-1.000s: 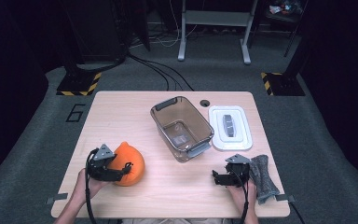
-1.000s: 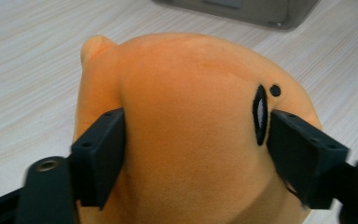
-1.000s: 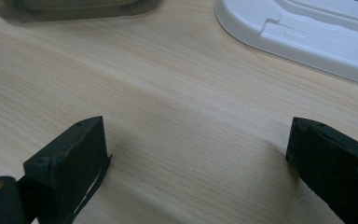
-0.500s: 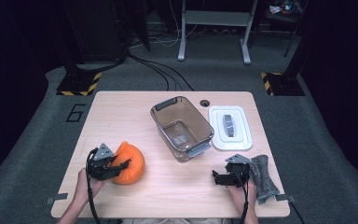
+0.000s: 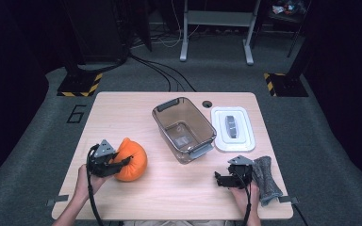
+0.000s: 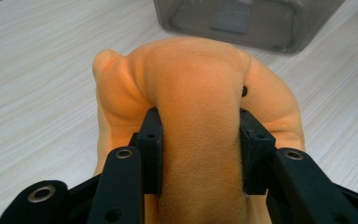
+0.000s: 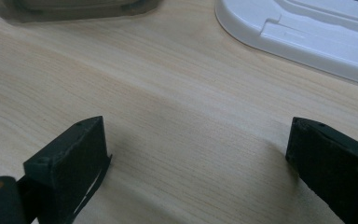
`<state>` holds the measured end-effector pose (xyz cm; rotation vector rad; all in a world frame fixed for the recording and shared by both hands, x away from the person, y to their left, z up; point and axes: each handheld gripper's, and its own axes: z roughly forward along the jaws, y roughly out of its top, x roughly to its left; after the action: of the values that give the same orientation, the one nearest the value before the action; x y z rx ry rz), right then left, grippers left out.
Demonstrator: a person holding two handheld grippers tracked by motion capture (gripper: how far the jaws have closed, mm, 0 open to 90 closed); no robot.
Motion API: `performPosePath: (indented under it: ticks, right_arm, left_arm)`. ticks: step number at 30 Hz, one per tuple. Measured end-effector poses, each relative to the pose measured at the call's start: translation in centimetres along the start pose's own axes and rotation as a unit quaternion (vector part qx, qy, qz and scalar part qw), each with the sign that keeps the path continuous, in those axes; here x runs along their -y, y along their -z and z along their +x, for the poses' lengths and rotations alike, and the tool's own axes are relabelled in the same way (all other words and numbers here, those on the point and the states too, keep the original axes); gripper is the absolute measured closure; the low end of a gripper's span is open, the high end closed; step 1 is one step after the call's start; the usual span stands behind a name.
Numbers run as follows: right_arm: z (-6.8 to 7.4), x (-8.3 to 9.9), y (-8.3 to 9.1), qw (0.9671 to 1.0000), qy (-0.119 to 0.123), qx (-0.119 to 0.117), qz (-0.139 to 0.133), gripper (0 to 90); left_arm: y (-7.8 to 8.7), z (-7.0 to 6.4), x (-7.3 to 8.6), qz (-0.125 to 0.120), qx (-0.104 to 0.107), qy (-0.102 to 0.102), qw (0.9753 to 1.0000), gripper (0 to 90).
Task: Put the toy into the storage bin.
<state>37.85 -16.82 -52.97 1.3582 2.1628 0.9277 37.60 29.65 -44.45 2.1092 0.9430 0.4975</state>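
The soft orange plush pumpkin-shaped toy point(image 5: 131, 160) sits on the pale wooden counter point(image 5: 169, 193) at about 8 o'clock from the counter's middle, and the left gripper point(image 5: 118, 161) has it pinched: in the left gripper view a fold of the toy point(image 6: 200, 121) bulges between the 2 black fingers point(image 6: 151, 149), squeezed in on both sides. Whether the toy is lifted or resting on the counter cannot be told.

The step in hand looks like the grasp itself, with the carry to follow. The clear grey plastic bin point(image 5: 185, 128) stands open and empty at about 2 o'clock from the toy, near it, so the next move likely calls for raising the toy above the bin's near rim and then letting go over the opening. The plush is bulky, so it may catch that rim.

The right gripper point(image 5: 222, 179) rests at 5 o'clock on the counter, its fingers point(image 7: 70, 158) spread wide with bare wood between them. The white rectangular plastic lid point(image 5: 232, 128) lies flat just at 3 o'clock of the bin, and a grey folded cloth point(image 5: 266, 178) lies beside the right gripper. Nothing stands between toy and bin.
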Motion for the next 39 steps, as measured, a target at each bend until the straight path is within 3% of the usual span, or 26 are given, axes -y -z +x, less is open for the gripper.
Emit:
performPosePath:
  ticks: [4, 13, 39]
  right_arm:
    - [0.0, 0.0, 0.0, 1.0, 0.0, 0.0, 0.0, 4.4]
    - [0.0, 0.0, 0.0, 1.0, 0.0, 0.0, 0.0, 4.4]
    - [0.0, 0.0, 0.0, 1.0, 0.0, 0.0, 0.0, 4.3]
  left_arm:
    - [0.4, 0.3, -0.9, -0.004, -0.003, -0.01, 0.9999, 60.2]
    - [1.4, 1.8, -2.7, -0.022, -0.01, -0.008, 0.9997, 60.0]
    - [2.7, 4.9, -7.1, -0.034, -0.02, -0.017, 0.9991, 58.3]
